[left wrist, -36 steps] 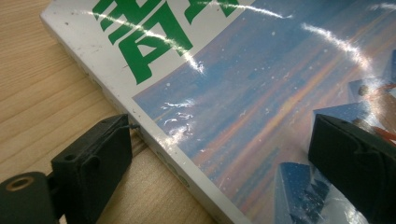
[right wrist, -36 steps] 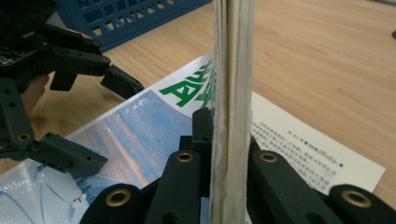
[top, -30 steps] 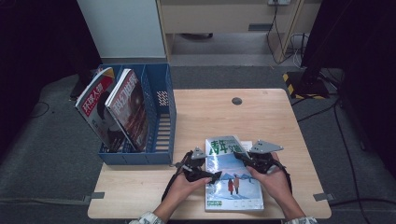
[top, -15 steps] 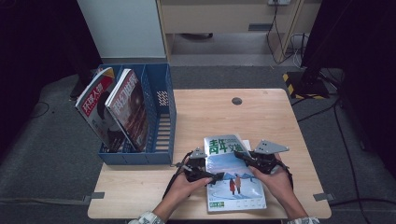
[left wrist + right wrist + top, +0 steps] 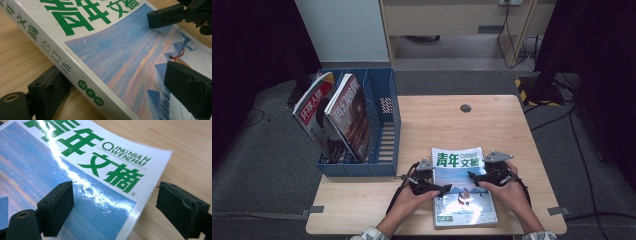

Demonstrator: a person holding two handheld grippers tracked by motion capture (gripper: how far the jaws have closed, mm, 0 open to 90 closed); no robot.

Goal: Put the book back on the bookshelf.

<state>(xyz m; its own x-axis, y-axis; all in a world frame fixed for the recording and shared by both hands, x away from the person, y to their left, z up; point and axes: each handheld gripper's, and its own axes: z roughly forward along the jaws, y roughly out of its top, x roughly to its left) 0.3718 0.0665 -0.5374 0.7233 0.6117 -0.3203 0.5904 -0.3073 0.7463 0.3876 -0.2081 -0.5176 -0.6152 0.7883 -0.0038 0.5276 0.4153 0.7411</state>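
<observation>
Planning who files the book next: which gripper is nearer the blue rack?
Left. The left gripper sits at the book's spine side, toward the blue rack; the right gripper is over the cover, farther off.

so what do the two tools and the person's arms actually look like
Both the left tool and the right tool are black, each with two blocky, matte black jaws and a grey three-cornered plate on top. A thin black cable trails back from each. At the wrists, light patterned sleeve cuffs just show.

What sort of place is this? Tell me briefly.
Probably a lab or office recording corner: a small wooden table on grey carpet, a blue file rack holding magazines, a thick magazine between two handheld grippers, cables trailing behind.
</observation>
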